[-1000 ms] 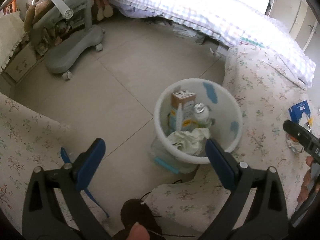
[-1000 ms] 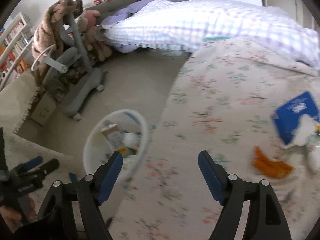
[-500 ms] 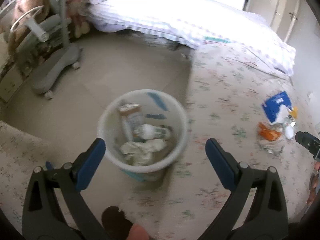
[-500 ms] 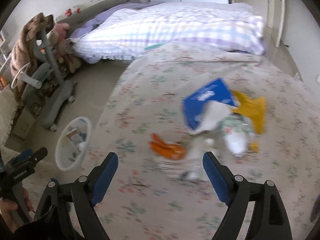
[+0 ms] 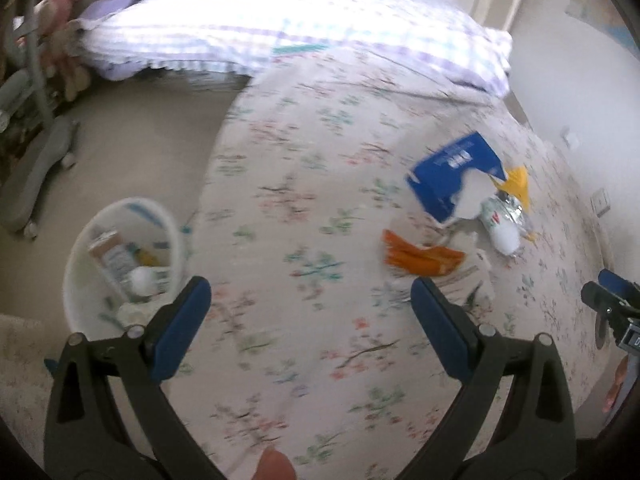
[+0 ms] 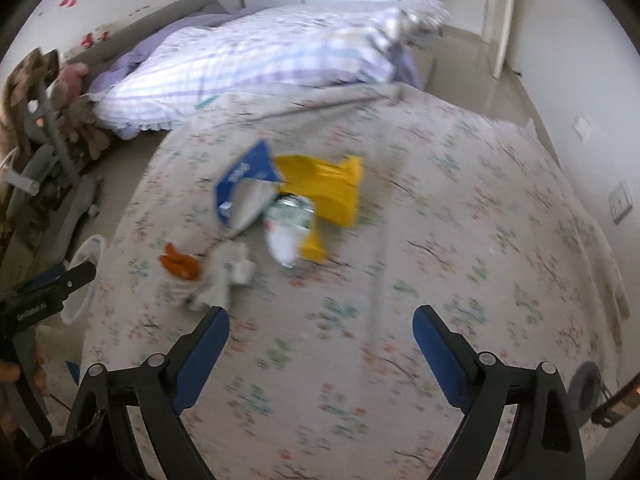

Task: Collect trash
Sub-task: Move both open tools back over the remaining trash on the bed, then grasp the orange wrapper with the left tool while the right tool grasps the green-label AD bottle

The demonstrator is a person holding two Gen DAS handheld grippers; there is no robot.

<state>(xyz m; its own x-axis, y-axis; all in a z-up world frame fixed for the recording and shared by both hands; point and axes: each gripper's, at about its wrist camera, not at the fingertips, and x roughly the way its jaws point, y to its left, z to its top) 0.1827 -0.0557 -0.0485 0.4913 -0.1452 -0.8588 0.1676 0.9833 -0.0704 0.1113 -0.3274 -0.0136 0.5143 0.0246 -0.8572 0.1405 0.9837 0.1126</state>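
A heap of trash lies on the floral bed cover: a blue packet (image 5: 454, 178) (image 6: 244, 172), a yellow bag (image 6: 324, 188) (image 5: 516, 182), a crushed white bottle (image 6: 288, 228) (image 5: 502, 226), an orange wrapper (image 5: 420, 258) (image 6: 178, 262) and crumpled white paper (image 6: 228, 276). A white bin (image 5: 80, 268) with several pieces of trash inside stands on the floor beside the bed. My left gripper (image 5: 310, 312) is open over the cover, between bin and heap. My right gripper (image 6: 320, 340) hovers below the heap, its jaws opening with nothing between them.
A checked duvet (image 5: 280, 28) is bunched at the bed's far end. A grey chair base (image 5: 36, 172) and soft toys (image 6: 68, 88) stand on the floor at the left. A wall with a socket (image 6: 620, 202) runs along the right.
Both views have swung right, from the bin on the floor to the bed. The trash heap has come into full view. The right jaws stand slightly wider than before.
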